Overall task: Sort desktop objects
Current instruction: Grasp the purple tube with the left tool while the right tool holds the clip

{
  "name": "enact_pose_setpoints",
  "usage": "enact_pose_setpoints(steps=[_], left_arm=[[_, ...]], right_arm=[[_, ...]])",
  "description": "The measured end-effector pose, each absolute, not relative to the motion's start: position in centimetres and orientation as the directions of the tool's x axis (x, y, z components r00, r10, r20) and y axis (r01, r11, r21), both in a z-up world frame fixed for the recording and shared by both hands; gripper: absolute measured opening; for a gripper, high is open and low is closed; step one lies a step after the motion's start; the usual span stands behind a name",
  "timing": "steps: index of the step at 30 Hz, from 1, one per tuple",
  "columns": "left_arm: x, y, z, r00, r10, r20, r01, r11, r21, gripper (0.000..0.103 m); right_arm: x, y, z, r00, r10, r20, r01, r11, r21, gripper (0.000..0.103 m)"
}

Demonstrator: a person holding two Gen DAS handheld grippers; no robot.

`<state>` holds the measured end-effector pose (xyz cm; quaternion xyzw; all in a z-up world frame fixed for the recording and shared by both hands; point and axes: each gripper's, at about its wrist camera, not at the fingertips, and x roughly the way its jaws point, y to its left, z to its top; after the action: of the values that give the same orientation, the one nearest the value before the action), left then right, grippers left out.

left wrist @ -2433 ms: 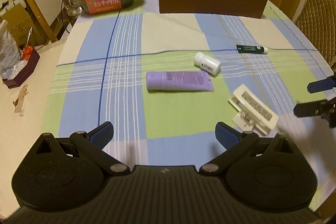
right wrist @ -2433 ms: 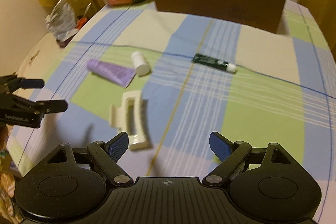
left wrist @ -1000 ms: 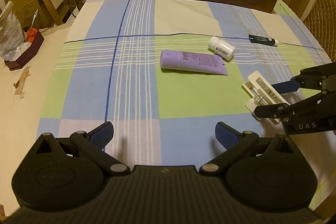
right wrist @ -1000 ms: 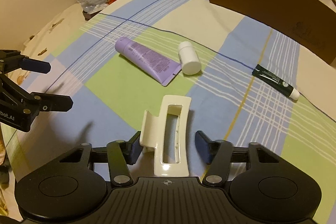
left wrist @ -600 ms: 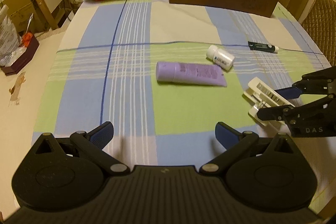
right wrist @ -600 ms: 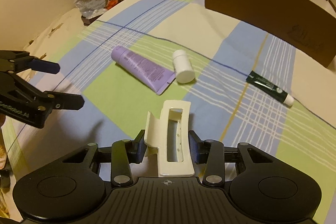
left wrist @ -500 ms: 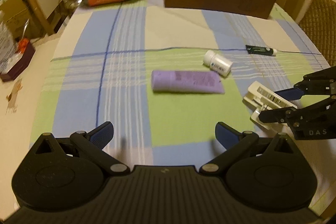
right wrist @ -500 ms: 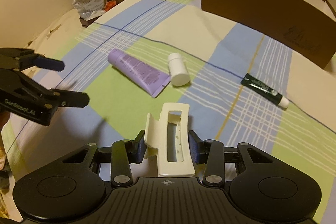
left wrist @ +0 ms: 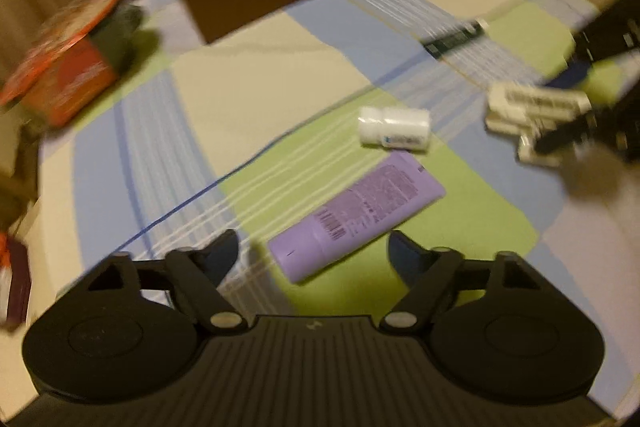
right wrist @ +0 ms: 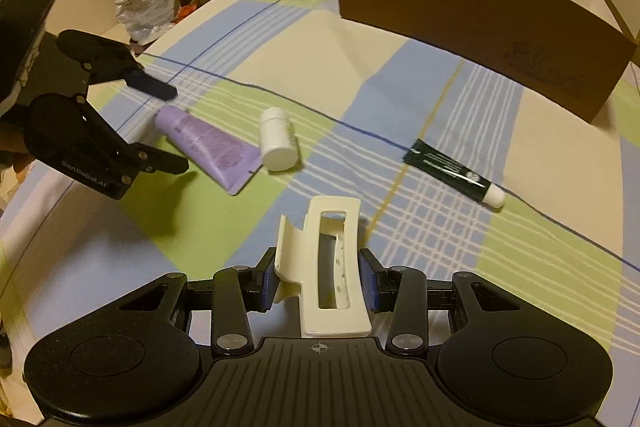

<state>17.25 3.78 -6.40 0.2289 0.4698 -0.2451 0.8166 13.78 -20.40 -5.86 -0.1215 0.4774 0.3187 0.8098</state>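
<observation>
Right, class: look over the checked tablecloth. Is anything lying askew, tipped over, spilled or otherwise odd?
The white bottle lies tipped on its side, touching the crimped end of the purple tube. The dark green tube lies slantwise, apart from them. Nothing looks spilled or broken. The right gripper holds the cream hair claw.

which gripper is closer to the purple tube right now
Left. The left gripper is open with the purple tube's capped end just ahead, between its fingers. The right gripper is farther off, shut on the white hair clip.
</observation>
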Motion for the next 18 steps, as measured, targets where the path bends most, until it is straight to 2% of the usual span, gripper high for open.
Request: enact_pose_setpoints(steps=[1,4,8,11,16,18], left_arm=[[17.6,3.6,-6.6,0.417,-0.192,-0.888,0.636,0.76,0.134,0.066],[18.0,3.4,-6.7,0.383,-0.213,-0.899,0.666,0.738,0.109,0.058],[17.5,3.2,-6.5,0.361,-0.215,-0.908,0.679,0.727,0.097,0.034],[16.5,3.3,-6.1,0.35,-0.225,-0.91,0.682,0.727,0.083,0.026],[14.7,2.7,-6.0,0.351,-0.246,-0.904,0.688,0.722,0.071,0.027],[14.4,2.3,-6.1,0.361,-0.239,-0.901,0.682,0.727,0.081,0.036]], right_arm=[[14.0,-20.5,-5.9,0.342,0.399,-0.851,-0.63,0.769,0.108,0.041],[14.3,-20.9,-6.0,0.343,0.397,-0.851,-0.624,0.774,0.109,0.041],[14.6,-21.1,-6.1,0.345,0.396,-0.851,-0.617,0.779,0.112,0.041],[14.8,-21.2,-6.1,0.347,0.398,-0.849,-0.614,0.781,0.115,0.041],[14.9,-21.0,-5.7,0.353,0.401,-0.845,-0.615,0.78,0.114,0.041],[14.8,-20.9,-5.6,0.356,0.402,-0.844,-0.615,0.78,0.112,0.041]])
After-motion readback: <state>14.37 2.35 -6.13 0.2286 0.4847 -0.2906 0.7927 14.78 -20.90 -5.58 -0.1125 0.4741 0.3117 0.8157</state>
